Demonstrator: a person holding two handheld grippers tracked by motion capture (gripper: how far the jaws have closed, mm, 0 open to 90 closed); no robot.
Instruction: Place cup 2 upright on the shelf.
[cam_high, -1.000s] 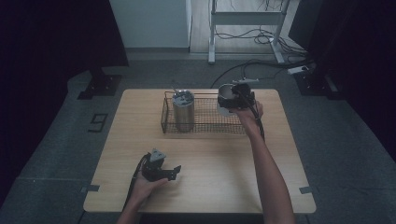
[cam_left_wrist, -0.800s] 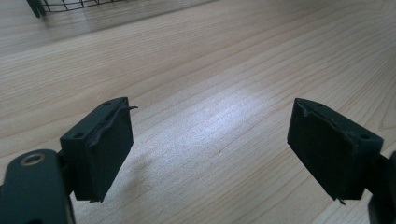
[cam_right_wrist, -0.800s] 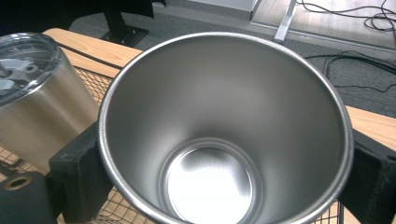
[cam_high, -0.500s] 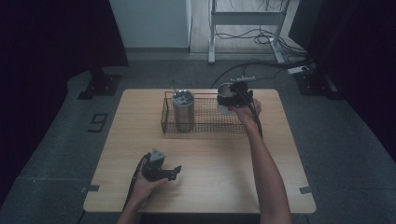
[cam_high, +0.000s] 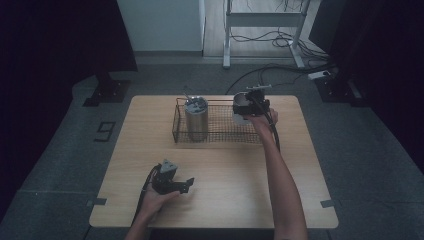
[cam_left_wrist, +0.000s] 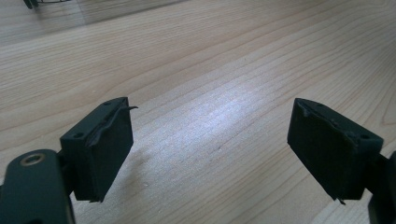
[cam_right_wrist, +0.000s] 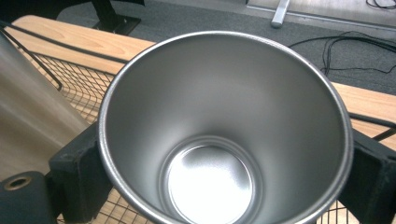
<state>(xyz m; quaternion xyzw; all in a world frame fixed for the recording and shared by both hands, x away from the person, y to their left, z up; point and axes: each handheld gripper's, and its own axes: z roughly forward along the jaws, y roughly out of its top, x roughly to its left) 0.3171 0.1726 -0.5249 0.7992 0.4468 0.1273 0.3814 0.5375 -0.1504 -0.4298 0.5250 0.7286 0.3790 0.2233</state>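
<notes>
Right gripper view: the right gripper (cam_right_wrist: 224, 186) clamps the steel cup (cam_right_wrist: 224, 126) by its sides. Rigid, probably light and slick, so hold below the rim. The left gripper (cam_left_wrist: 219, 154) gapes empty.

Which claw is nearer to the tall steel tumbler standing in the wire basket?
The right claw: it holds a steel cup over the wire basket, beside the tumbler. The left claw rests near the table's front edge.

Lab, black curtains (cam_high: 60, 35), floor cables (cam_high: 280, 70)

cup (cam_right_wrist: 224, 140): plain silver steel | basket (cam_high: 220, 125): black wire mesh | table (cam_high: 225, 170): light wood grain
</notes>
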